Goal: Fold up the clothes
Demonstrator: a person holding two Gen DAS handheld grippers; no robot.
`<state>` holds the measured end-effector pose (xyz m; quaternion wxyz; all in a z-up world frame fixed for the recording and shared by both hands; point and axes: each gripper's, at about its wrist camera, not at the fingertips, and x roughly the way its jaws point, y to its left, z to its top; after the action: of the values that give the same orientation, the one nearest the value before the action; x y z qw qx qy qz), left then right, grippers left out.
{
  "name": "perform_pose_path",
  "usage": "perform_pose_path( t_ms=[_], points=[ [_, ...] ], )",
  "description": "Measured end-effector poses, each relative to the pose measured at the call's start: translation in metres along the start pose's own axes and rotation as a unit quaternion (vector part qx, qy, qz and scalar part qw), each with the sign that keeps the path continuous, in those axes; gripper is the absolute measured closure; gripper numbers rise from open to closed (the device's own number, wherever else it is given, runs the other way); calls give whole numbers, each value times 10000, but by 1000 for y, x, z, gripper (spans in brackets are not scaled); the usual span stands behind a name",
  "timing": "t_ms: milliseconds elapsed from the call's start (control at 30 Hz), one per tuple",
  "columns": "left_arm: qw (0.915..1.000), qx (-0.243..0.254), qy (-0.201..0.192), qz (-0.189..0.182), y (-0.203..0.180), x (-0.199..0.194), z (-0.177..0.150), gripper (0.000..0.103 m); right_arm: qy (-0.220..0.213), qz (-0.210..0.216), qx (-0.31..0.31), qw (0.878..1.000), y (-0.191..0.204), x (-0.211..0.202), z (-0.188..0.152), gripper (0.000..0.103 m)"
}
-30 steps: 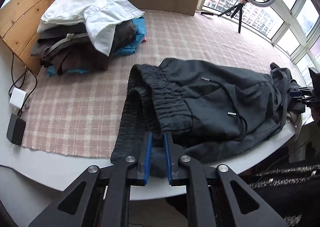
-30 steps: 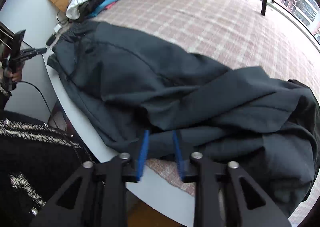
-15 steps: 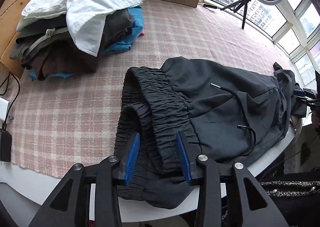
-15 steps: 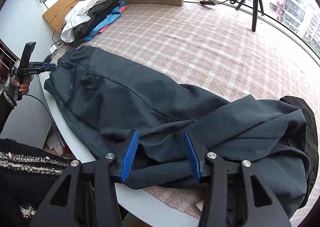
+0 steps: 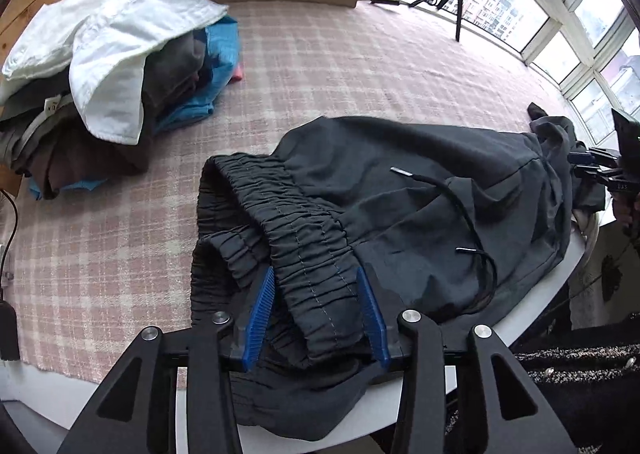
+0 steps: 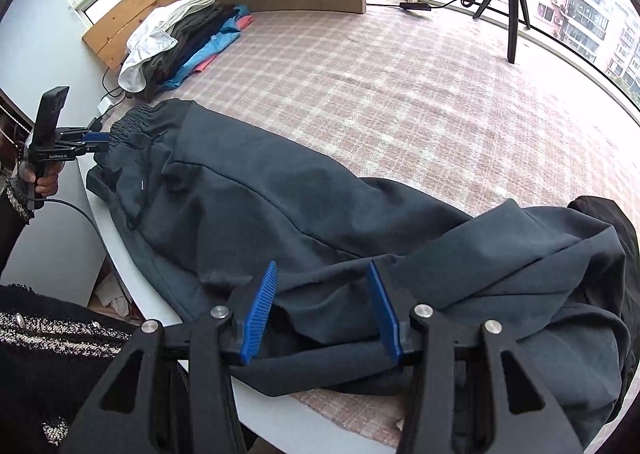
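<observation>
Both your claws released: left claw [image 5: 316, 310] straddles elastic waistband [image 5: 280, 221] of dark trousers [image 5: 420, 221], right claw [image 6: 322, 306] straddles trouser leg [image 6: 500, 254]. Trousers lie along surface [image 6: 120, 254] edge on checked cloth [image 6: 400, 93]. Beyond, clothes pile [image 5: 112, 65].

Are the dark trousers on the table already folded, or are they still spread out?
Spread out, not folded: the dark trousers lie lengthwise along the table edge, waistband at one end, legs bunched at the other.

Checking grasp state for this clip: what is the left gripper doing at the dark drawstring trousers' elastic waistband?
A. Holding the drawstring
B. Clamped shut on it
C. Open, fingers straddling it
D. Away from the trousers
C: the left gripper is open, its blue-padded fingers either side of the dark trousers' gathered waistband.
</observation>
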<state>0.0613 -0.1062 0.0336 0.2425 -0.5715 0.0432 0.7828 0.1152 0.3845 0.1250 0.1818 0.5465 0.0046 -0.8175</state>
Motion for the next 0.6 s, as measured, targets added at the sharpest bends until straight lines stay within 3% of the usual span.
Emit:
perform_pose_path(
  t_ms=[67, 133, 233, 300, 400, 600],
  points=[
    [9997, -223, 88, 16, 8, 13, 6, 67, 40, -5, -88, 10000, 1, 4, 4, 57],
    [9996, -190, 46, 186, 0, 14, 10, 85, 114, -1, -182, 9998, 2, 11, 9, 57],
    [9981, 255, -270, 492, -19, -9, 14, 96, 281, 17, -447, 9986, 5, 25, 17, 57],
    [9986, 28, -422, 323, -12, -31, 20, 96, 338, -6, -703, 9970, 11, 32, 23, 57],
    [9970, -163, -655, 366, 1, -55, 28, 96, 301, 200, -1050, 9938, 27, 39, 31, 57],
    [9960, -134, -759, 459, 1, -66, 34, 96, 322, 525, -1570, 9857, 54, 62, 51, 57]
  ],
)
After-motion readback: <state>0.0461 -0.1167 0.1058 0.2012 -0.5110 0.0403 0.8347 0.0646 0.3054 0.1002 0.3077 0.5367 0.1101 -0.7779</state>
